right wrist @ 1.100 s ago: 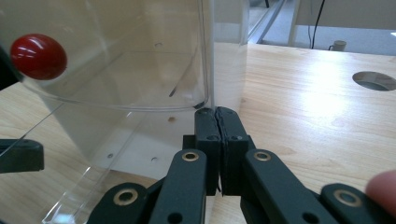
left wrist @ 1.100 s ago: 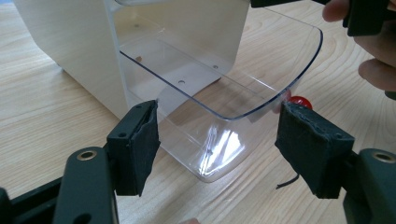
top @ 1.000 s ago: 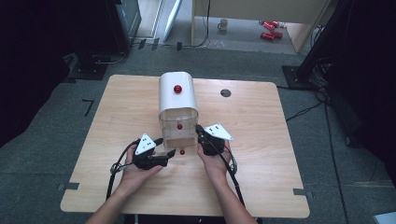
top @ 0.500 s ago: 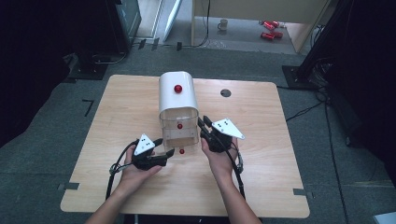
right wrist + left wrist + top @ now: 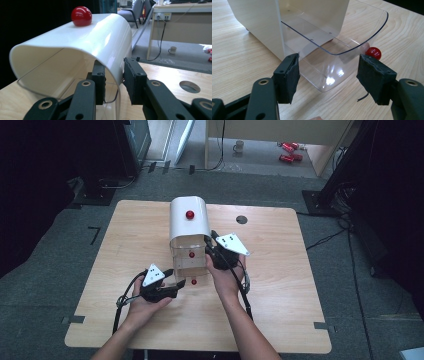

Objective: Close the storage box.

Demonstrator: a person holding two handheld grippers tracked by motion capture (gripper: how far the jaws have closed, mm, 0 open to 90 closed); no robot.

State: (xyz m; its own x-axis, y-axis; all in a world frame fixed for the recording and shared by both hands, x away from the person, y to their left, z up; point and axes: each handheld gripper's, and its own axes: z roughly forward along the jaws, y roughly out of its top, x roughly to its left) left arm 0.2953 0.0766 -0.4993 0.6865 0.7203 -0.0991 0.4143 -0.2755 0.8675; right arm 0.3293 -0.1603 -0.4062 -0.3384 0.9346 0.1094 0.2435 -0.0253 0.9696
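High view: a white box with a curved roll-top cover (image 5: 189, 222) stands near the middle of the wooden table (image 5: 300, 285), a red knob (image 5: 190, 214) on its top. A clear plastic drawer (image 5: 190, 265) is drawn out of its near side toward the person, with a small red knob (image 5: 193, 282) at its front edge and another red knob (image 5: 191, 255) farther in. The left gripper (image 5: 172, 287) rests low at the drawer's near left corner, held in the left hand (image 5: 147, 302). The right gripper (image 5: 210, 245) is raised at the right edge of the white cover, held in the right hand (image 5: 225, 275).

In the left gripper view the two black pads stand wide to either side of the clear drawer's (image 5: 329, 62) front corner; neither presses on it, so the jaws are released. They have just been closing a little, with the drawer's corner between them. The red knob (image 5: 373, 53) peeks out behind the right pad.

In the right gripper view the jaws straddle the lower rim of the white cover (image 5: 100, 40), one pad under it and one outside. They have just been opening; a gap shows beside the outer pad, so the grip looks loosened rather than clamped. The red knob (image 5: 81, 16) sits on top
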